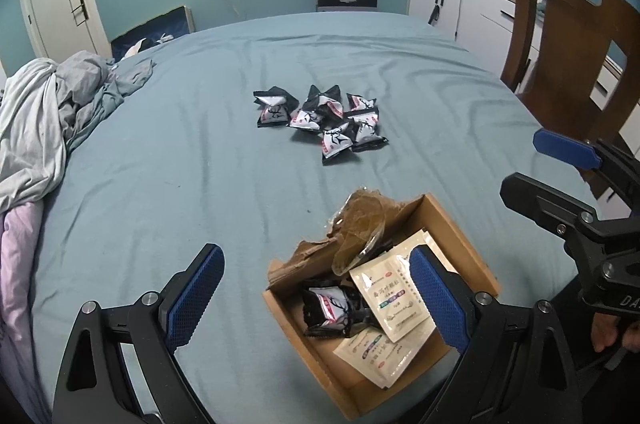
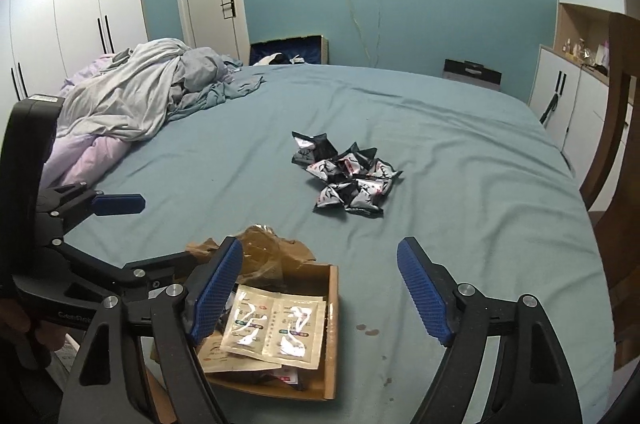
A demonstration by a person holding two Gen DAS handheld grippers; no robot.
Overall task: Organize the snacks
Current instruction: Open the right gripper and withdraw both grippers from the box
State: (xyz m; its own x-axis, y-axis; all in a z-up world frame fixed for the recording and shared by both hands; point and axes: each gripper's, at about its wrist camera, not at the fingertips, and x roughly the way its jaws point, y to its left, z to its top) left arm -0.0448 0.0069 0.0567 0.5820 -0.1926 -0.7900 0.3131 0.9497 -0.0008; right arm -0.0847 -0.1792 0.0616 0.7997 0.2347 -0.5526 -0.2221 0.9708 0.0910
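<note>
A pile of several black-and-white snack packets (image 1: 325,118) lies on the blue bed sheet; it also shows in the right wrist view (image 2: 347,180). A brown cardboard box (image 1: 452,224) sits near the bed's front edge, holding one black snack packet (image 1: 328,310) and beige sachets (image 1: 388,298); in the right wrist view the box (image 2: 331,324) shows the sachets (image 2: 276,328). My left gripper (image 1: 316,300) is open and empty above the box. My right gripper (image 2: 320,294) is open and empty, hovering over the box's right side; it also appears in the left wrist view (image 1: 568,164).
Crumpled grey and lilac bedding (image 2: 132,104) is heaped at the bed's far left. A wooden chair (image 1: 568,36) stands at the bed's right side. White cabinets (image 1: 448,0) line the right wall. A torn box flap with plastic wrap (image 1: 360,224) sticks up.
</note>
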